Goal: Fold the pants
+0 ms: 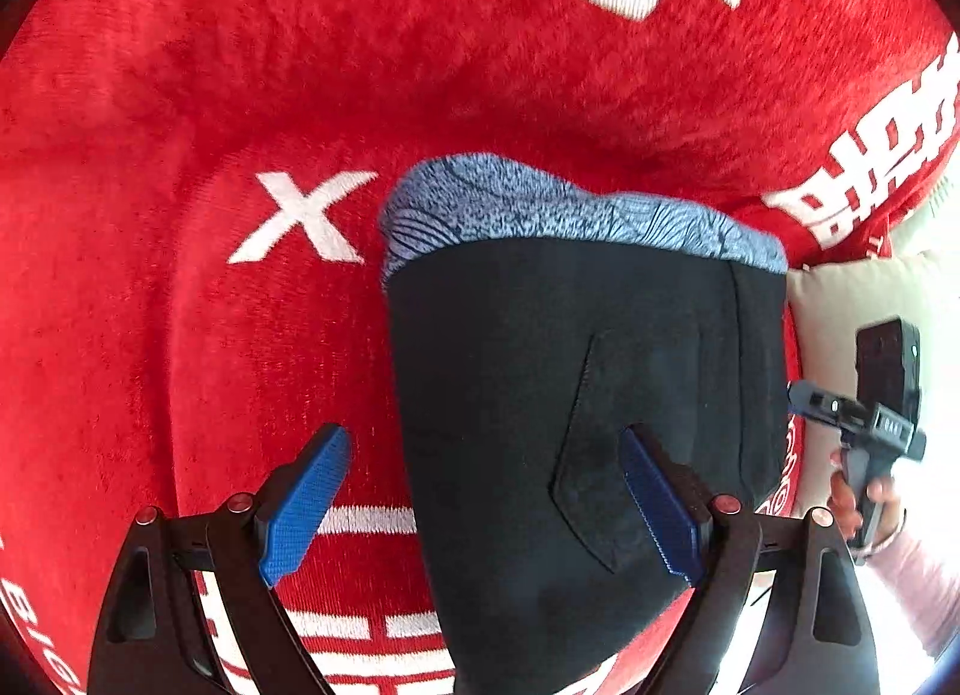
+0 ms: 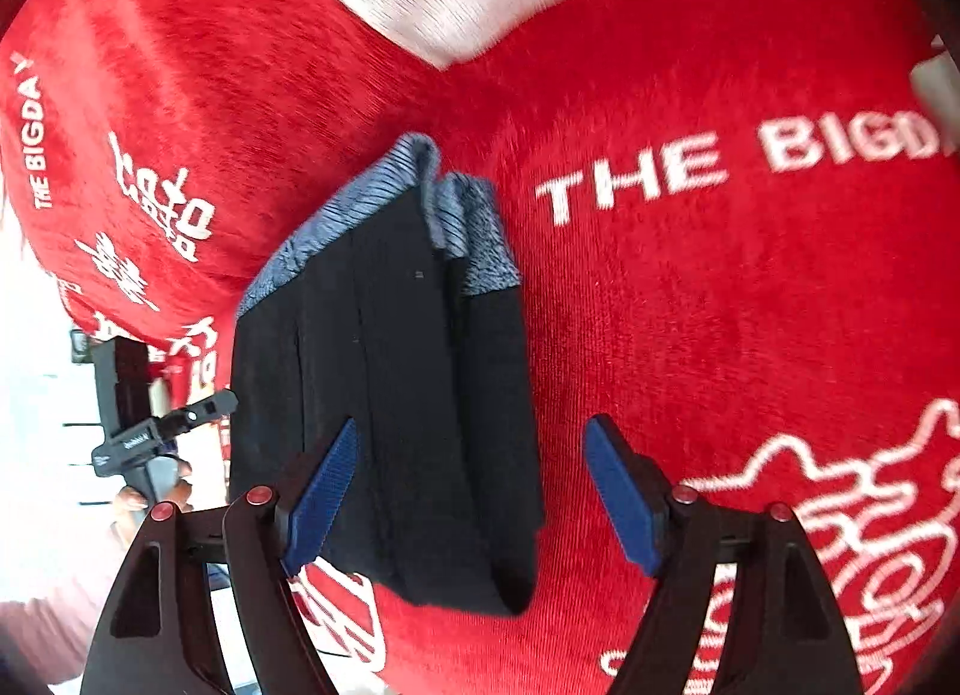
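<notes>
Folded black pants point(image 1: 510, 335) lie on a red plush blanket point(image 1: 180, 125), their blue-grey patterned waistband point(image 1: 540, 209) at the far end. My left gripper point(image 1: 483, 437) hovers open over the pants' left edge: one blue pad is over the red cloth, the other over a back pocket point(image 1: 600, 473). In the right wrist view the same pants point(image 2: 408, 365) show stacked layers, and my right gripper point(image 2: 473, 426) is open astride their right edge. Nothing is pinched between either pair of pads.
The blanket point(image 2: 720, 305) has white lettering and drawings and fills most of both views. A beige cushion point(image 1: 840, 299) lies right of the pants. A hand point(image 1: 864, 497) holds the other gripper's handle at the right edge; a hand point(image 2: 138, 497) shows likewise at the lower left.
</notes>
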Demonstrator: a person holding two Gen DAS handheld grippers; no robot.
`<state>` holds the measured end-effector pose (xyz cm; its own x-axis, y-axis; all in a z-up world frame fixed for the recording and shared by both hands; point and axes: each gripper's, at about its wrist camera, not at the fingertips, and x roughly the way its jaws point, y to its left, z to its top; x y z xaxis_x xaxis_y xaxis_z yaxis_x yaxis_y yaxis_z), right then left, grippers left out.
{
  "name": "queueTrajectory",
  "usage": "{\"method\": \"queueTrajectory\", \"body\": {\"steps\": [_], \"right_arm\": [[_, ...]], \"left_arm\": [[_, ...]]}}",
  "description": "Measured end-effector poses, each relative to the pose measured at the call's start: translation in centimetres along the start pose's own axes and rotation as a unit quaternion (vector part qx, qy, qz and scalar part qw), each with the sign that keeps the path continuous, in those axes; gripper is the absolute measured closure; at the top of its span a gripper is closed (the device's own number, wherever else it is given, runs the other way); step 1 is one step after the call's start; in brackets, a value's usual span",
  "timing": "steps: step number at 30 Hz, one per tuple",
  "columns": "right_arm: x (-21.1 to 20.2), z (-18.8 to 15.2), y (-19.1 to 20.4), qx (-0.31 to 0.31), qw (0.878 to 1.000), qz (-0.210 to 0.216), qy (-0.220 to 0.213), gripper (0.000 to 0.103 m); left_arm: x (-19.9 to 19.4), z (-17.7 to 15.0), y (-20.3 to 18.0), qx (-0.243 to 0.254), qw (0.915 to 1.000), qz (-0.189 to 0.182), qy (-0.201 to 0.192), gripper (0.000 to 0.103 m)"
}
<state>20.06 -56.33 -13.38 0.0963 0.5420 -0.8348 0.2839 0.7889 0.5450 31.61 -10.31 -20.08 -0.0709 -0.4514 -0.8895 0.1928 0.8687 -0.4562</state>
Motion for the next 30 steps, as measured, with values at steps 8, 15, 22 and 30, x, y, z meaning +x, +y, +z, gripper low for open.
{"method": "queueTrajectory", "body": {"steps": [8,15,22,30], "right_arm": [[3.1,1.4,-0.7,-0.017,0.996,0.082,0.039,0.023],[4.6,2.2,0.7,-0.021,0.996,0.075,0.048,0.034],[2.7,1.4,1.7,-0.006,0.996,0.084,0.031,0.059],[0.6,-0.8,3.4,0.005,0.994,0.102,0.026,0.06]], "left_arm": [[2.6,0.8,-0.2,0.011,0.9982,-0.05,0.031,0.011],[2.7,0.1,-1.5,0.021,0.9989,-0.041,0.011,0.019],[0.1,-1.0,-2.2,0.028,0.9989,-0.03,-0.023,0.039],[-3.7,-3.1,-3.2,0.041,0.9979,-0.038,-0.032,0.041]]}}
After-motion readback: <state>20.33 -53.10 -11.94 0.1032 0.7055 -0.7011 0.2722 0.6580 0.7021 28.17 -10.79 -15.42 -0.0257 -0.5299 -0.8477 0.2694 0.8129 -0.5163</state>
